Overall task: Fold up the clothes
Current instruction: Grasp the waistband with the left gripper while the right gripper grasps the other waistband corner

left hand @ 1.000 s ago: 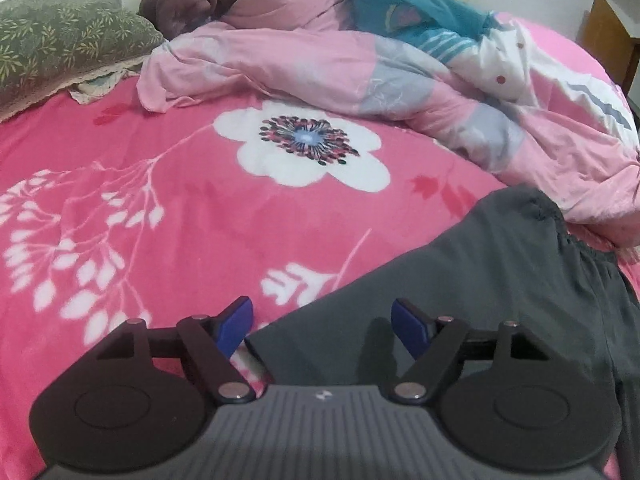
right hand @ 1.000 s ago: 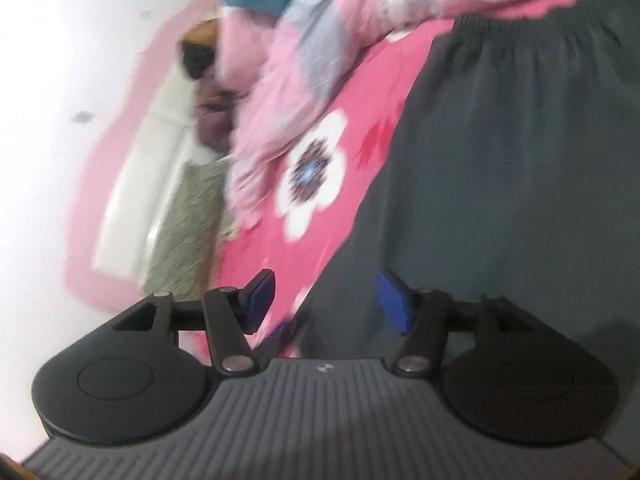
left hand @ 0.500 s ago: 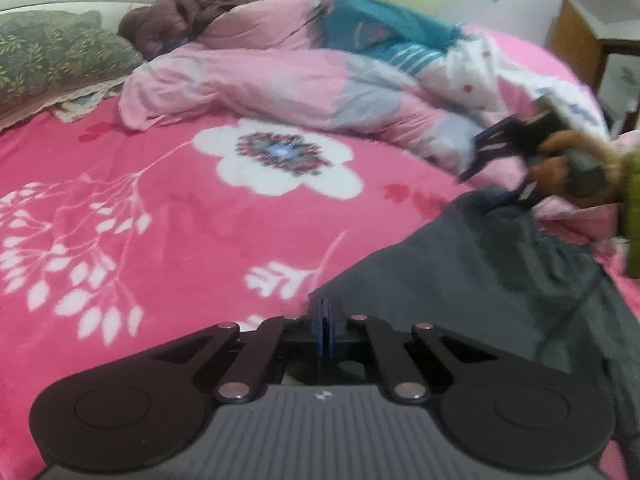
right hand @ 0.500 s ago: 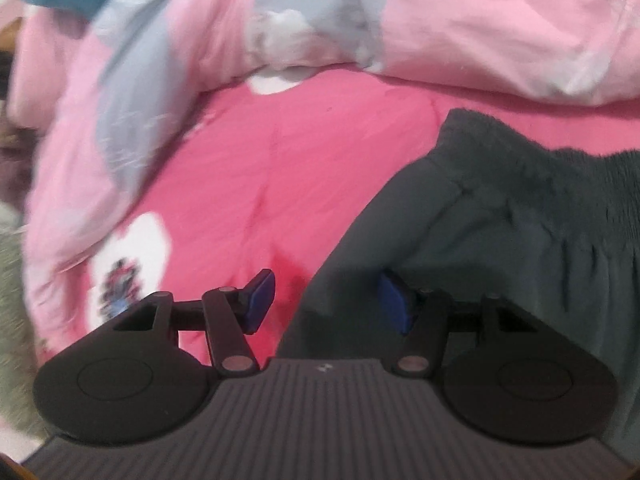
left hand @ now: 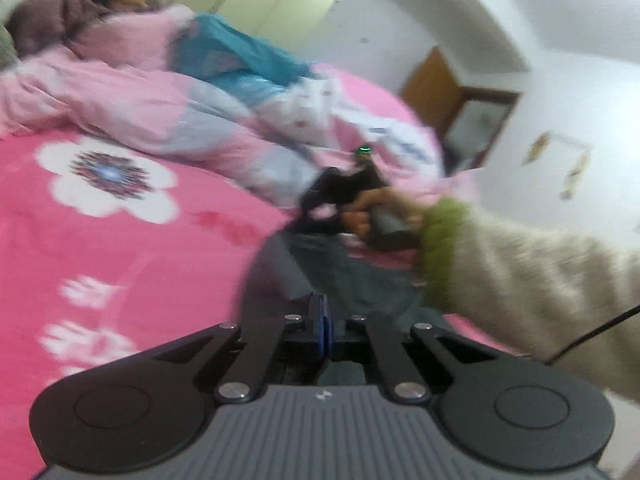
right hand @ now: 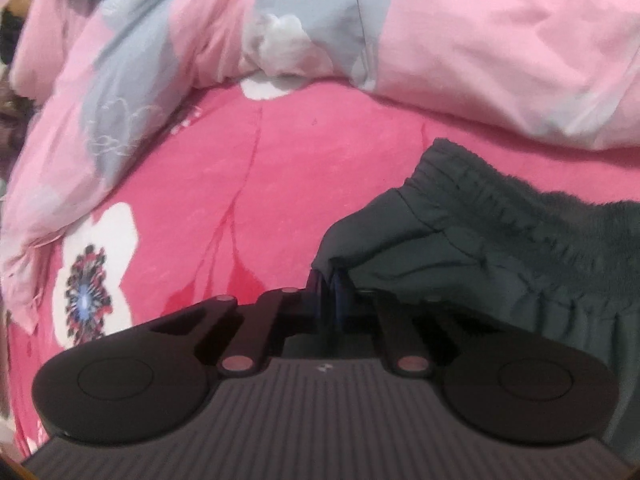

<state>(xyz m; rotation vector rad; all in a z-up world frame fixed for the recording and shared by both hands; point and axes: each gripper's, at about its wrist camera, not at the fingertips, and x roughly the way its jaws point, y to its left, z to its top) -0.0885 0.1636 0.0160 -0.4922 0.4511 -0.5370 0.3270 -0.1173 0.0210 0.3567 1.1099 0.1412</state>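
Bedspread (right hand: 280, 184) of hot-pink fleece with white flowers lay under my dark grey elastic-waisted trousers (right hand: 500, 240); my left gripper (left hand: 322, 320) and right gripper (right hand: 328, 280) both clenched its fabric; pink rumpled quilt (right hand: 500, 60) behind; white walls (left hand: 520, 20).

Dark grey trousers (right hand: 500, 240) with gathered elastic waistband — flat on the pink floral bedspread (right hand: 240, 184), edge pinched up.

My left gripper (left hand: 321, 326) has its jaws pressed together, pinching dark cloth. My right gripper (right hand: 330, 292) is clamped too, tilted downward, gripped by my right hand (left hand: 374, 214) in a woolly sleeve (left hand: 532, 280).
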